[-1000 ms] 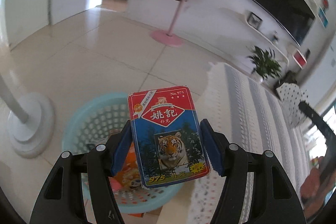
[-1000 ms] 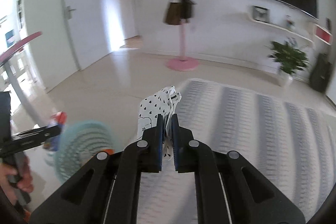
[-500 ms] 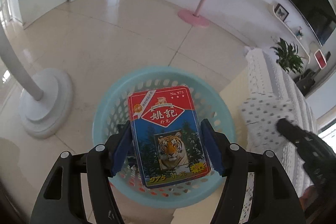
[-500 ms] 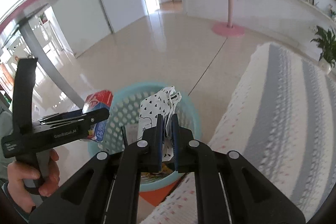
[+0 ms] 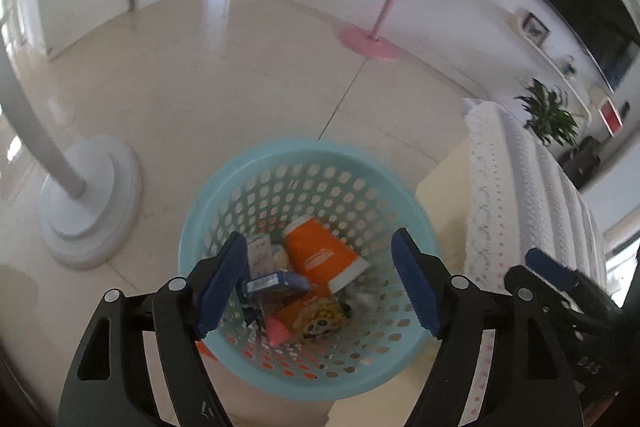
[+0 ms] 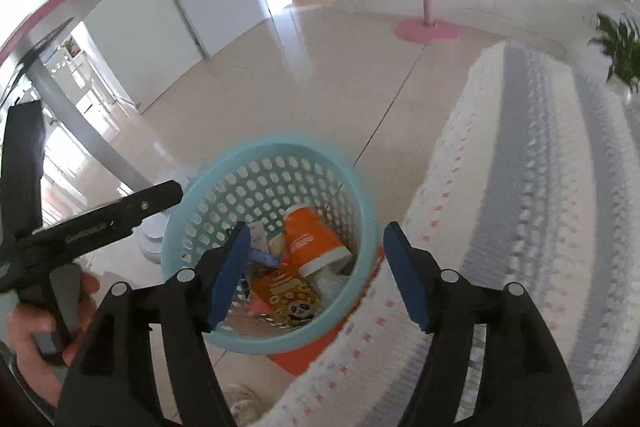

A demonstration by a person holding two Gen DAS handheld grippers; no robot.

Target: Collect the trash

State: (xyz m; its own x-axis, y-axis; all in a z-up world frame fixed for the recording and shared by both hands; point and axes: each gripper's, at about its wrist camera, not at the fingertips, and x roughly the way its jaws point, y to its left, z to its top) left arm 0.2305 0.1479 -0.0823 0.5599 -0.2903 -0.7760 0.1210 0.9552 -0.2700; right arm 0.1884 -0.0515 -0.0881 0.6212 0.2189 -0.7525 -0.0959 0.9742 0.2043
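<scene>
Trash (image 5: 320, 259) in blue basket (image 5: 256, 163) – both grippers' jaws just opened, nothing between them, hovering above.

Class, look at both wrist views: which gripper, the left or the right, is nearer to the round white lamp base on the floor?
Left. The left gripper hangs over the blue basket on the side facing the white lamp base; the right gripper is on the basket's far side, by the knitted cover.

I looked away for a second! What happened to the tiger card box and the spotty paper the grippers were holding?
Both were let go. The left gripper and right gripper have just opened their jaws over the blue basket, and nothing is between them now. A blue card box lies in the basket by the orange cup; the spotty paper can't be picked out for sure. The basket stayed put beside the sofa cover.
</scene>
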